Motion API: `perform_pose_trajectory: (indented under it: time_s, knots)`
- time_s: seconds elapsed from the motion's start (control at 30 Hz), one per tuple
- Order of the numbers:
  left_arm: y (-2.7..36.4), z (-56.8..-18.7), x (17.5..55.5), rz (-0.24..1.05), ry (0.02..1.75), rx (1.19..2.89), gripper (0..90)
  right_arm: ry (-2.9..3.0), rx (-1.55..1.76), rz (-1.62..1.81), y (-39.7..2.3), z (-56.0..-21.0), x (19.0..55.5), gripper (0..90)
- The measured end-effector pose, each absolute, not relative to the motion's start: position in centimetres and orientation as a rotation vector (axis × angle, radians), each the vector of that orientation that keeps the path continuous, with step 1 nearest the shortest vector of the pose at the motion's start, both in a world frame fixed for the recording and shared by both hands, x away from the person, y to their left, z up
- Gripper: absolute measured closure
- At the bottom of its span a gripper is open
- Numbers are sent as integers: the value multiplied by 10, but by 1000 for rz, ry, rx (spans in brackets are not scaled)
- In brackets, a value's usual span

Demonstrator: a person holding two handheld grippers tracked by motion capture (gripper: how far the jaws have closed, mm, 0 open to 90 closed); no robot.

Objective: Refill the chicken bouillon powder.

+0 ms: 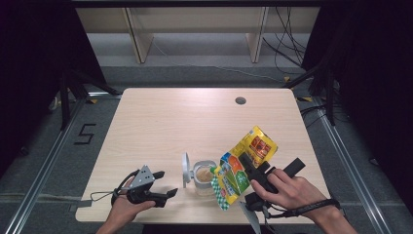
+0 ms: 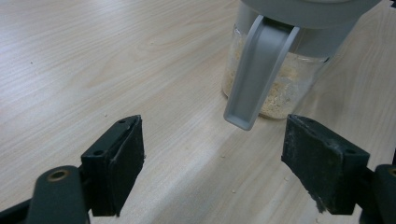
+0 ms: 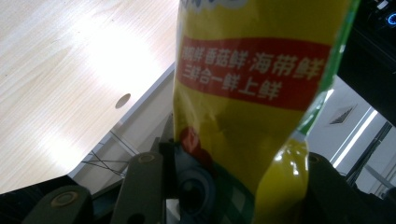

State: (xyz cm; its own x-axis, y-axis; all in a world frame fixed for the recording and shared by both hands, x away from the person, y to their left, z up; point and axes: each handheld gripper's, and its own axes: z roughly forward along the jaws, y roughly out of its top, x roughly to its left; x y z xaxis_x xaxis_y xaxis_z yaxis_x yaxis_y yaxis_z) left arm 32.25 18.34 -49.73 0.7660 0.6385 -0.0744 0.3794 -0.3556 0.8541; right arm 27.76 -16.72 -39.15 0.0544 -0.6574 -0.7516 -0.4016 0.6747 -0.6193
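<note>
A small glass jar [image 1: 203, 178] of beige powder stands near the table's front edge, its grey hinged lid [image 1: 185, 168] swung open to the left. A yellow seasoning bag [image 1: 244, 163] with red and green print is tilted over the jar, mouth end down at the jar's right rim. My right gripper [image 1: 247, 169] is shut on the bag's middle; in the right gripper view the bag [image 3: 252, 93] sits between the jaws of my right gripper [image 3: 233, 186]. My left gripper [image 1: 165, 184] rests open to the jar's left. In the left gripper view, the jar [image 2: 285, 88] and its grey clasp [image 2: 257, 70] lie just beyond my left gripper [image 2: 212, 144].
The light wooden table [image 1: 170, 122] has a round cable hole [image 1: 240, 100] at the back right. Wooden shelf legs [image 1: 139, 39] and cables lie on the floor behind. A few powder crumbs [image 2: 233, 189] dot the tabletop near the jar.
</note>
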Motion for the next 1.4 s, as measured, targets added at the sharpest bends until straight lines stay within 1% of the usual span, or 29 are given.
perform_pose_trajectory:
  time_s: [0.07,0.13,0.47,0.53,0.57,0.77,0.9,1.07,1.1,1.4]
  knots:
    - [182,-498,321,329,793,1973,204,1567,-898,-241,-167,-391,278,620]
    - [182,-499,322,329,790,1963,204,1546,-933,-284,-166,-389,278,622]
    - [182,-498,322,317,789,1970,204,1560,-929,-283,-167,-390,278,623]
    - [183,-498,323,333,787,1987,204,1566,-921,-283,-167,-390,278,624]
    - [182,-498,322,317,789,1971,204,1566,-921,-283,-167,-390,278,624]
    - [182,-498,322,321,788,1975,204,1558,-930,-288,-166,-389,278,626]
    - [182,-499,323,351,788,1980,204,1555,-934,-291,-167,-388,277,626]
    - [182,-499,323,348,790,1975,204,1558,-932,-284,-166,-389,277,628]
    - [182,-499,322,327,793,1961,204,1558,-932,-284,-166,-389,277,628]
    - [183,-498,323,345,770,1978,204,1566,-936,-282,-166,-390,277,630]
